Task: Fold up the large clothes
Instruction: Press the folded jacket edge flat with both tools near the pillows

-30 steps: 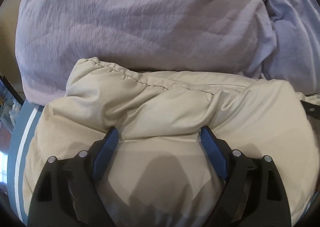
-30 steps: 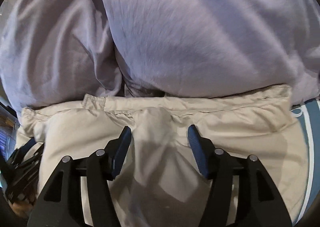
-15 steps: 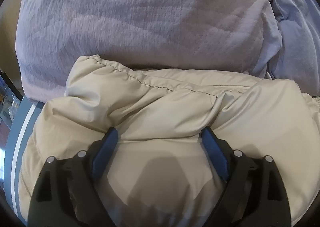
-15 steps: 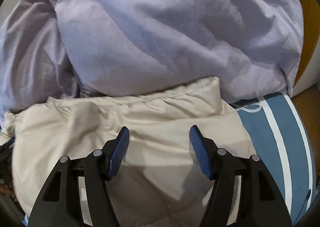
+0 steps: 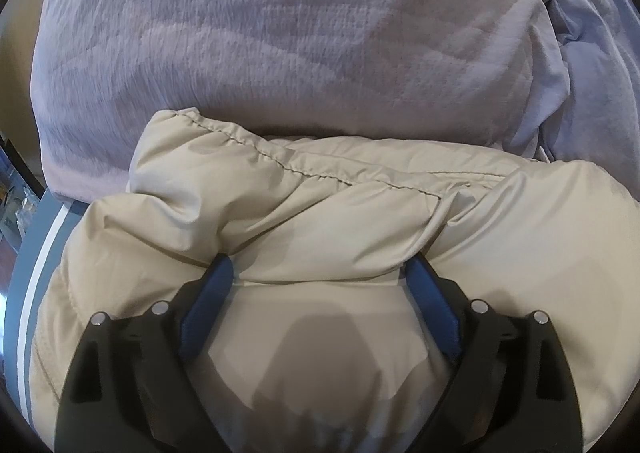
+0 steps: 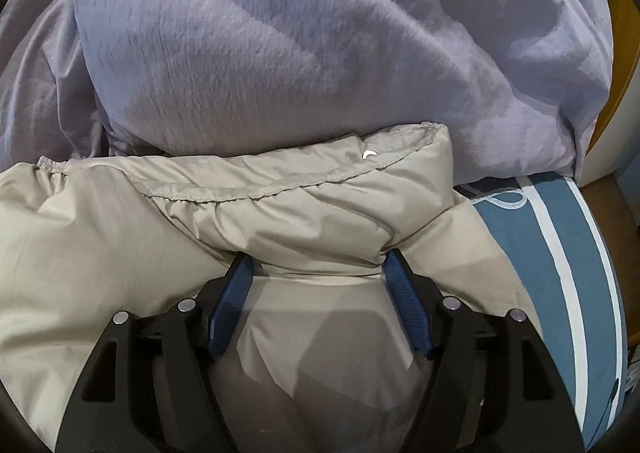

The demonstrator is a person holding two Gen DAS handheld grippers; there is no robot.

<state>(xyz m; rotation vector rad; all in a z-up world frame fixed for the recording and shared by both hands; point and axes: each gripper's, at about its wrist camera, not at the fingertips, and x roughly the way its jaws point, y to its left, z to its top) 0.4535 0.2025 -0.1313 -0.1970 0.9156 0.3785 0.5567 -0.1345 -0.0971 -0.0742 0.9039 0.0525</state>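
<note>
A puffy beige jacket (image 5: 360,213) lies on the bed and fills the lower half of both views (image 6: 280,213). Its stitched hem edge runs along the far side, against the lilac bedding. My left gripper (image 5: 320,267) is open, its blue-padded fingers pressed down into the jacket with a bulge of padding between them. My right gripper (image 6: 316,259) is open too, pressed into the jacket near its right end, with a fold of fabric bulging between its fingers. A small metal snap (image 6: 370,154) shows near the hem.
A large lilac duvet or pillow (image 5: 280,37) is piled right behind the jacket, and also fills the top of the right wrist view (image 6: 320,37). The blue bedsheet with white stripes (image 6: 560,253) shows at the right, and at the left edge (image 5: 36,273). A wooden bed frame (image 6: 616,65) is at far right.
My right gripper has moved to the right along the jacket to its right end, and its jaws have spread wider. My left gripper has stayed nearly in place, pressing on the jacket.
</note>
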